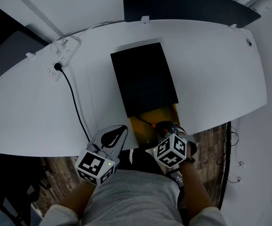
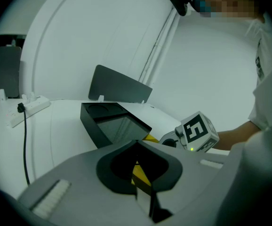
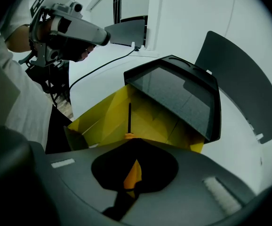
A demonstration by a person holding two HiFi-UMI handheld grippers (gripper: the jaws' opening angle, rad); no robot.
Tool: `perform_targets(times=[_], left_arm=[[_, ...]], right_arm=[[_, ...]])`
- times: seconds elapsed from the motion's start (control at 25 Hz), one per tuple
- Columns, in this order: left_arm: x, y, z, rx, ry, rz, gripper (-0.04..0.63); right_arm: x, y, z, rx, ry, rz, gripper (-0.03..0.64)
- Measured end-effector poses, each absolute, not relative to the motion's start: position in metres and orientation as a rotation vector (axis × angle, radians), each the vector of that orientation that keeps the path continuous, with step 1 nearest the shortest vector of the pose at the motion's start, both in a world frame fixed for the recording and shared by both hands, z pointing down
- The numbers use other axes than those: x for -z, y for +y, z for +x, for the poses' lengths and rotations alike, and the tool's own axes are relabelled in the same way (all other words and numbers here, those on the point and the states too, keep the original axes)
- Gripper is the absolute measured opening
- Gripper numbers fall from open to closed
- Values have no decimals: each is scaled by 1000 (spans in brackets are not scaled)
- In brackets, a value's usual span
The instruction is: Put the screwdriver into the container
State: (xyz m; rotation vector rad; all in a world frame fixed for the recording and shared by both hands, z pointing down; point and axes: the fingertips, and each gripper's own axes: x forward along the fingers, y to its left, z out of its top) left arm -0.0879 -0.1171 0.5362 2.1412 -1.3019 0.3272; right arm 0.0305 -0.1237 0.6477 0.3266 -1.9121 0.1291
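Orange screwdriver in right hand-held gripper; black lid half-covers yellow container.

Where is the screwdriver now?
In the right gripper view, the screwdriver is gripped by the right tool, its shaft pointing into the yellow box beside the black lid.

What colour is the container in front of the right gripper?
The container is yellow, seen best in the right gripper view.

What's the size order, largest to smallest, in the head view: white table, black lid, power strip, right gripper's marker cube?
White table
Black lid
Power strip and marker cube on right gripper: alike, cube nearer camera, unranked
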Motion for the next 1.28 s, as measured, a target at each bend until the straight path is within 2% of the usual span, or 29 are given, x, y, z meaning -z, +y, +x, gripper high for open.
perform_targets(times=[1.28], left_arm=[[-501, -126, -62, -336, -1299, 2268, 2]], right_arm=[[-551, -153, 47, -436, -2320, 761, 15]])
